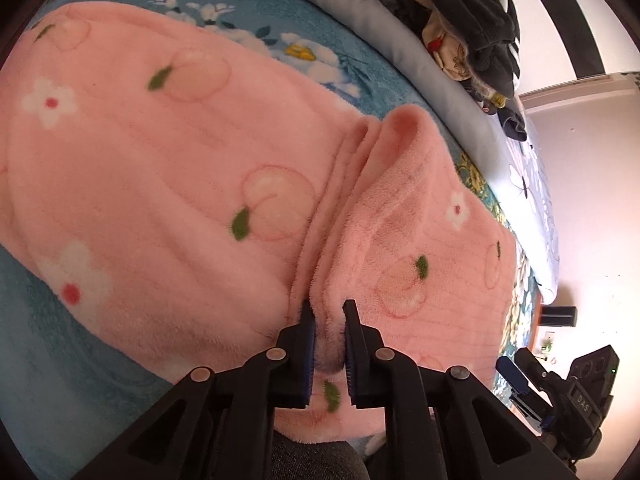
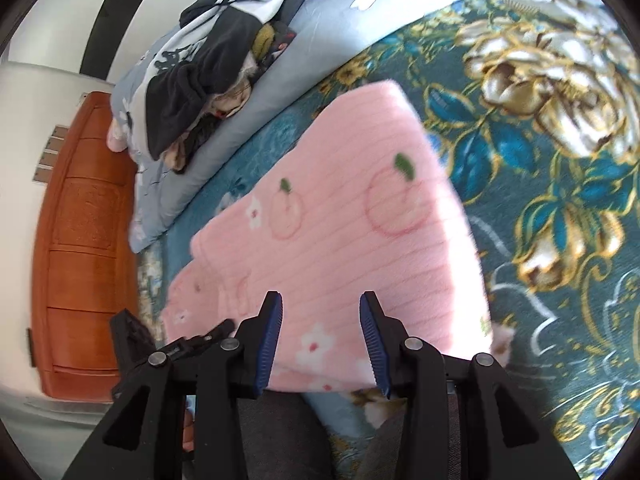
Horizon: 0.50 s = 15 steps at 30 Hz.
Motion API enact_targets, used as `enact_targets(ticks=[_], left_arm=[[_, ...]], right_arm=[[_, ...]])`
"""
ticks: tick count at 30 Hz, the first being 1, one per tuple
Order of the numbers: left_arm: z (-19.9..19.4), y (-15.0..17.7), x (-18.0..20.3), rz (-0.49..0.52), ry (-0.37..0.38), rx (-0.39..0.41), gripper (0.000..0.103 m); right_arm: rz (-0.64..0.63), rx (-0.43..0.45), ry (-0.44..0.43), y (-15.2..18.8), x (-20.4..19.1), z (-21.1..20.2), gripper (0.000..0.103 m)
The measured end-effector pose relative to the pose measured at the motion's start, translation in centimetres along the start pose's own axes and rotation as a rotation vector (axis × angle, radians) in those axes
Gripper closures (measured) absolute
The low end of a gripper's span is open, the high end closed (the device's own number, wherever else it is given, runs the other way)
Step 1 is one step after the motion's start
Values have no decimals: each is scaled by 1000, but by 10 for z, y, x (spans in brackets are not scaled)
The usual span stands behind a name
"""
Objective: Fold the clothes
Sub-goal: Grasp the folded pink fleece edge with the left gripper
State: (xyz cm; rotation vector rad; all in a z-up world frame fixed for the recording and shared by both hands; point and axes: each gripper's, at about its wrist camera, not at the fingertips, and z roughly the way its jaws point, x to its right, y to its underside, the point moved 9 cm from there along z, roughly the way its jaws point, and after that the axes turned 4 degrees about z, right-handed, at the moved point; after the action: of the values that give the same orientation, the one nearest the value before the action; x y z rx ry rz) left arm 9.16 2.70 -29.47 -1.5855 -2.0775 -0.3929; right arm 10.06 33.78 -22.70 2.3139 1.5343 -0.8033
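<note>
Pink fleece garment (image 1: 168, 184) lies spread on the flowered bedspread (image 2: 560, 200), right in front of you, its long axis running away from your body toward the pile of unfolded clothes (image 1: 472, 20) at the far edge of the bed. Your left gripper (image 1: 330, 312) is closed on a bunched ridge of the fleece, cloth pinched between the blue pads. Your right gripper (image 2: 320, 304) hovers over the near edge of the same garment, jaws standing apart with nothing between them; contact with the cloth cannot be told. Judgement: the left hand is the one engaged, and the fold probably turns on carrying that pinched ridge across the long axis. Right hand is near enough to pin or take the near hem. Risk: thick fleece may slip out.
</note>
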Motion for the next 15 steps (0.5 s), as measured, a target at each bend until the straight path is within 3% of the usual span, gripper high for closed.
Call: enact_targets(ticks=[5, 8, 10, 12, 14, 15], left_arm=[[4, 0, 0, -21, 23, -10, 88], [-12, -2, 1, -49, 105, 33, 85], [-33, -8, -4, -69, 156, 97, 83], [-58, -18, -19, -107, 193, 179, 73], [-88, -28, -50, -193, 195, 284, 60], [-103, -32, -72, -254, 178, 345, 58]], right_arm=[[33, -78, 76, 0, 29, 25, 62], [40, -81, 76, -2, 29, 26, 62], [30, -59, 57, -5, 21, 19, 62], [17, -35, 32, -8, 14, 12, 62], [7, -17, 19, -8, 9, 4, 62], [3, -9, 15, -8, 8, 1, 62]])
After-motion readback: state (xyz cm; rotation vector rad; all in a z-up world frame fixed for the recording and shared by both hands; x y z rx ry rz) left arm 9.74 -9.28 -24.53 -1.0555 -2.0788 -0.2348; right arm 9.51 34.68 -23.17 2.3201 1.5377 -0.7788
